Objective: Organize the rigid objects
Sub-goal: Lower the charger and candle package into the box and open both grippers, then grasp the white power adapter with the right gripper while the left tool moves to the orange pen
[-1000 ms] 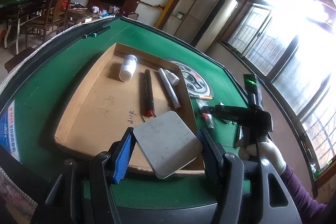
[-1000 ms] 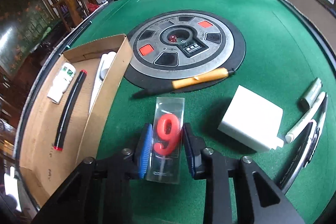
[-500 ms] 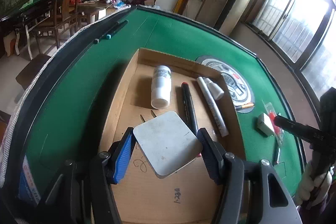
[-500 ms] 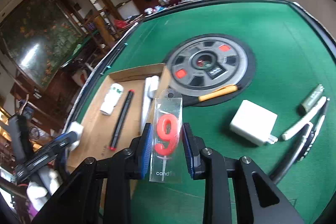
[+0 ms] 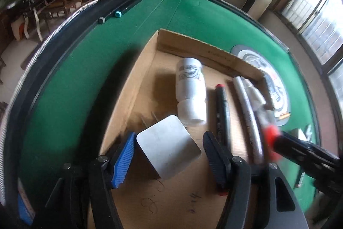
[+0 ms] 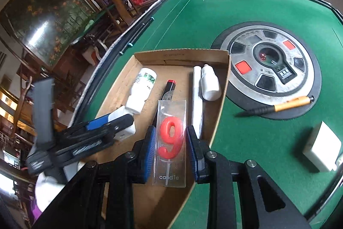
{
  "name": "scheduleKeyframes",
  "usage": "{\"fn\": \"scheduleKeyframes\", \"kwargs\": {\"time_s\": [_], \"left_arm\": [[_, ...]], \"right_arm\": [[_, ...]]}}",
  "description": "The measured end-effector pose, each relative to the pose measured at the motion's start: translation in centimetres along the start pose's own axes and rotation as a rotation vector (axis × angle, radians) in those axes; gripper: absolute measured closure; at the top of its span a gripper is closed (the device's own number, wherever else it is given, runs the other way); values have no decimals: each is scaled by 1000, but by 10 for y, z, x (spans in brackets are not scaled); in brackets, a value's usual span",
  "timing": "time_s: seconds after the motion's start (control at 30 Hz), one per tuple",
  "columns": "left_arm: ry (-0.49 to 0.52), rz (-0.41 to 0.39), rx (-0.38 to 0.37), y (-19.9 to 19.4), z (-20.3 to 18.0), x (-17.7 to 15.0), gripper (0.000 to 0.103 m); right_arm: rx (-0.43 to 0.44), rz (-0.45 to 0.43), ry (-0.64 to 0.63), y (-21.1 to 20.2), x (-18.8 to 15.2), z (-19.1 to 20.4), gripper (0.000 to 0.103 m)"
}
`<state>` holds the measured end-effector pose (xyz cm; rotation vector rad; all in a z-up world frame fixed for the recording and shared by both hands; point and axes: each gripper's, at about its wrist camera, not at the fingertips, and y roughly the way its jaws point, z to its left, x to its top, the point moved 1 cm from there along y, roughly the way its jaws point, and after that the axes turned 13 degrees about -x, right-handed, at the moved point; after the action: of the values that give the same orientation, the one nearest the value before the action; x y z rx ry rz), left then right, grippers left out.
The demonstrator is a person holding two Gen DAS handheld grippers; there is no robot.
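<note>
Over the cardboard tray (image 5: 137,87), the left-wrist view has the left gripper (image 5: 169,151) clamped on a white charger block (image 5: 168,148), prongs pointing down toward the tray floor. Ahead lie a white bottle (image 5: 190,89), a black marker (image 5: 223,106) and a white pen (image 5: 246,104), side by side. Switch to the right-wrist view: the right gripper (image 6: 170,149) pinches a clear packet holding a red 9 candle (image 6: 170,141) above the same tray (image 6: 220,108). Out on the green felt table (image 6: 193,20) sit another white adapter (image 6: 321,149) and an orange-barrelled pen (image 6: 287,105).

Both wrist views overlook the cardboard box (image 5: 139,87) closely.
</note>
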<state>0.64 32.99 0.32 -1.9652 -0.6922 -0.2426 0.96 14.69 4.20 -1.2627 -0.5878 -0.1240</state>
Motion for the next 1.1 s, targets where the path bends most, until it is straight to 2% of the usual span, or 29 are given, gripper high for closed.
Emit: {"fn": "scheduleKeyframes", "kwargs": {"time_s": [0.13, 0.27, 0.37, 0.47, 0.6, 0.7, 0.8, 0.87, 0.93, 1.0, 1.1], "left_arm": [[-53, -54, -66, -21, 9, -10, 32], [-34, -157, -125, -57, 4, -25, 32], [-22, -240, -144, -83, 1, -41, 26], [-20, -279, -144, -97, 0, -54, 25], [-26, -282, -163, -102, -2, -72, 25], [-22, -270, -177, -103, -8, -86, 25], [-12, -275, -171, -107, -17, -103, 25], [-7, -303, -159, -107, -25, -113, 25], [-4, -349, -133, -104, -33, -124, 23], [8, -347, -116, -98, -44, -132, 23], [39, -311, -137, -88, -60, -136, 23]], "right_arm": [[-37, 33, -11, 24, 8, 12, 75], [-83, 47, -17, 42, 15, 18, 75], [-112, 46, -24, 50, 22, 20, 74], [-117, 28, -12, 50, 26, 16, 69], [-75, -26, 17, 27, 22, 3, 62], [-69, -98, 31, -9, 15, -19, 54], [-119, -209, 28, -53, 5, -49, 45], [-201, -320, 15, -85, -9, -72, 30], [-278, -409, 23, -109, -24, -101, 0], [-323, -410, 60, -115, -30, -131, 0], [-382, -292, 120, -104, -34, -176, 0]]}}
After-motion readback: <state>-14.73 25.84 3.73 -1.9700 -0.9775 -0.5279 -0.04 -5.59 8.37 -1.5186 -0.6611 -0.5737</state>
